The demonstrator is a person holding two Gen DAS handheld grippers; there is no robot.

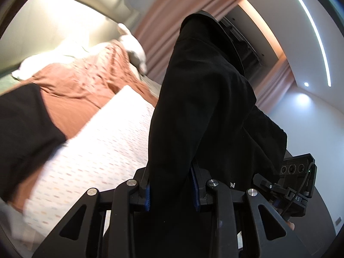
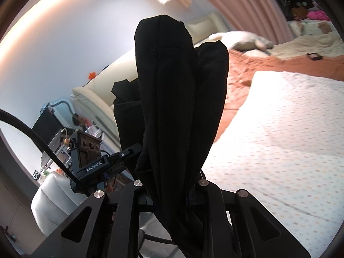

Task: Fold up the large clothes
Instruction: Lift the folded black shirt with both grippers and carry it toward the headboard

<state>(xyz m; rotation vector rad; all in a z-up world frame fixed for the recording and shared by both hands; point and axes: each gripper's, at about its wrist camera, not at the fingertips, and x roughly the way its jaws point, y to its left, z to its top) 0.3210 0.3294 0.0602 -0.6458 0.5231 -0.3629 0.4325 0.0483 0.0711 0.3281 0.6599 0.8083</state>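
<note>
A large black garment point(image 1: 204, 99) is lifted in the air above the bed. My left gripper point(image 1: 172, 190) is shut on a thick bunch of its cloth, which rises between the blue pads point(image 1: 147, 195). Another part of it hangs at the left edge point(image 1: 23, 133). My right gripper point(image 2: 171, 190) is shut on another bunched part of the same black garment point(image 2: 178, 99), which stands up between the fingers and hides them. Each view shows the other gripper close beside it: the right one point(image 1: 298, 185), the left one point(image 2: 92, 157).
Below lies a bed with a white dotted quilt point(image 2: 279, 133) and a rust-orange cover point(image 1: 86, 79). White pillows point(image 1: 135, 49) lie at its head. Pink curtains point(image 2: 247, 6) hang behind. A white chair point(image 2: 51, 195) and a cluttered side table point(image 2: 53, 142) stand at left.
</note>
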